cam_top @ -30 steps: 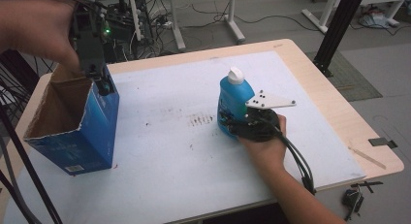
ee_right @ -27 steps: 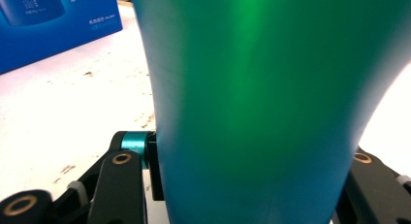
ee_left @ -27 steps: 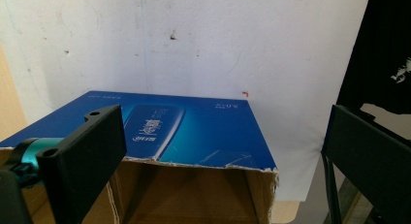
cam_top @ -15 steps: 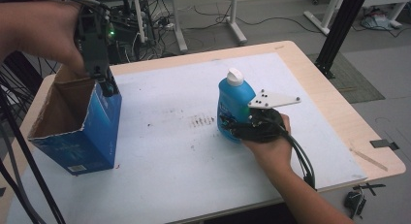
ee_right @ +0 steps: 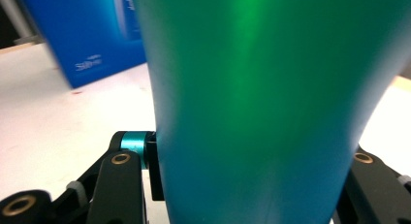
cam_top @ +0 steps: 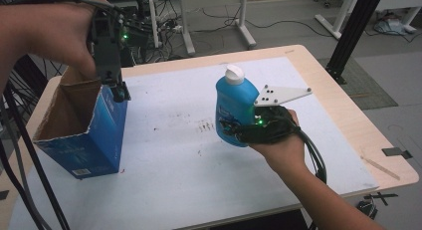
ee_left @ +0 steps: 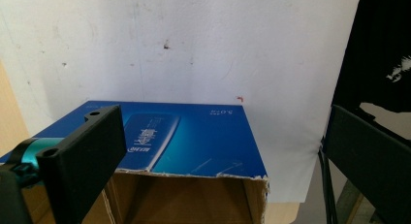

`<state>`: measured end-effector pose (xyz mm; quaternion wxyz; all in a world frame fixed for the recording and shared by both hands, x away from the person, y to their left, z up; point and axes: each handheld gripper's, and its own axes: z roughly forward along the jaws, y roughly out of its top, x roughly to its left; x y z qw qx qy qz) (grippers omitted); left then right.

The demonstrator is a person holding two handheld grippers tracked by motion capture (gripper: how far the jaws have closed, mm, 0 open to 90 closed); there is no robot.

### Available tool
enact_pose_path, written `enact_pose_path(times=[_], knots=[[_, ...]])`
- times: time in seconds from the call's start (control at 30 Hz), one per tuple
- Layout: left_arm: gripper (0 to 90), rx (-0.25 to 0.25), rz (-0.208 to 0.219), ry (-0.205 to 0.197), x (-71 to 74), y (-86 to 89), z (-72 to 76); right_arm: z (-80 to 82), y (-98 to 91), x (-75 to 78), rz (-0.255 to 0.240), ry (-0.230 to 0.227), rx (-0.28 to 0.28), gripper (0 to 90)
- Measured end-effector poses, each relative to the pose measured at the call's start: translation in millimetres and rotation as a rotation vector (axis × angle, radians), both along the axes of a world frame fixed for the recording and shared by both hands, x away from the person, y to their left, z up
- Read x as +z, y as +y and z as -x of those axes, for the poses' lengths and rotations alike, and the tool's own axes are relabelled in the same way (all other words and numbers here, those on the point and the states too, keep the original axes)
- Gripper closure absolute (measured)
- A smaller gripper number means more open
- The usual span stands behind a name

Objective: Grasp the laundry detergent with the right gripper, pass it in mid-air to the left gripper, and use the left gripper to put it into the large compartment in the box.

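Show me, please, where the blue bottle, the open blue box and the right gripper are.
blue bottle (cam_top: 234,108): high view, on its blue body.
open blue box (cam_top: 107,135): high view, on its blue side wall.
right gripper (cam_top: 238,132): high view, between its fingertips at the bottle.

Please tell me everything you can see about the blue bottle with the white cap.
The blue plastic bottle with the white cap has a broad, flattish body that narrows to a shoulder, and a pale printed label low on its front; the print is too small to read. It stands upright, the cap closed on top. The right claw clamps its lower body from the side, jaws pressed on both flanks in the right gripper view. It is over the middle of the white-covered table; whether its base touches the sheet I cannot tell.
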<state>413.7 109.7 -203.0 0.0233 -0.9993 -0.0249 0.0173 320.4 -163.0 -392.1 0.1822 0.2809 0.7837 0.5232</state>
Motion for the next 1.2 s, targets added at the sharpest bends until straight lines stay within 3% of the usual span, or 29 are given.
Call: enact_pose_path(times=[0.07, 0.1, 0.3, 0.67, 0.8, 1.2], knots=[[1.7, -0.006, 0.000, 0.002, -0.4, -1.5, 1.1, 0.8, 5.4, 7.1, 0.015, -0.002, 0.066, 45.0], [1.7, -0.008, -0.003, 0.001, -0.4, -2.4, 1.6, 0.8, 5.4, 7.1, 0.015, -0.002, 0.066, 45.0], [1.7, -0.030, -0.005, 0.008, -2.2, -8.9, 6.0, 2.5, 19.7, 15.4, 0.033, 0.004, 0.204, 45.0], [1.7, -0.089, 0.017, 0.031, -10.9, -26.2, 21.4, 0.9, 36.3, 16.2, 0.039, 0.013, 0.361, 44.8], [1.7, -0.124, 0.030, 0.041, -17.2, -37.2, 29.5, -0.2, 45.3, 12.2, 0.036, 0.011, 0.443, 44.8], [1.7, -0.161, 0.054, 0.048, -28.9, -53.6, 44.0, -2.1, 66.3, 9.0, 0.028, 0.029, 0.548, 44.7]])
